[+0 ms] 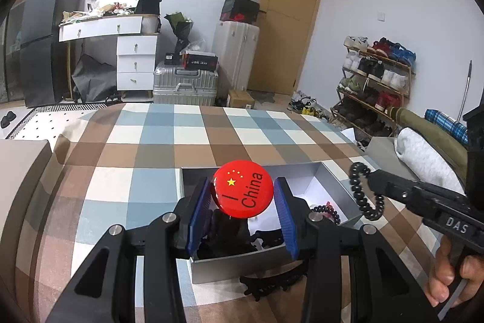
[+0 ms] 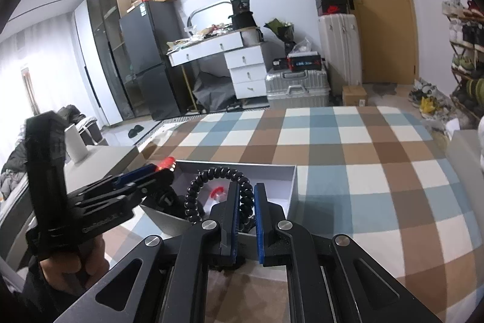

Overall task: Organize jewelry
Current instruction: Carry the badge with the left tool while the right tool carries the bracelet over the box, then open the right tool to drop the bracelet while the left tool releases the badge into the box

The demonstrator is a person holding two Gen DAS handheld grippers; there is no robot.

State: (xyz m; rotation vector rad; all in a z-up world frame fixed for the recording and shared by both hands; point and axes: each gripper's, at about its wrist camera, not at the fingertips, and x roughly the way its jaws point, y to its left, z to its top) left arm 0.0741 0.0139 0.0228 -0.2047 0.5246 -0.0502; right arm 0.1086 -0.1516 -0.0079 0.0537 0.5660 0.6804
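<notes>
My left gripper (image 1: 243, 186) is shut on a round red badge (image 1: 242, 192) printed "I China", held face up over an open grey box (image 1: 242, 265) on the bed. In the right wrist view the left gripper (image 2: 157, 168) comes in from the left with the badge (image 2: 165, 164) seen edge-on. My right gripper (image 2: 246, 189) is shut on a black coiled hair tie (image 2: 196, 192), whose loop hangs above the box (image 2: 242, 164). From the left wrist view, the right gripper (image 1: 373, 176) reaches in from the right with the coil (image 1: 360, 192) at its tip.
The box rests on a checked bedspread (image 1: 181, 141) and holds dark items, a black beaded bracelet (image 1: 326, 211) and a small red piece (image 2: 217, 191). A black hair claw (image 1: 266, 283) lies in front of it. A grey pillow (image 1: 423, 156) sits at the right.
</notes>
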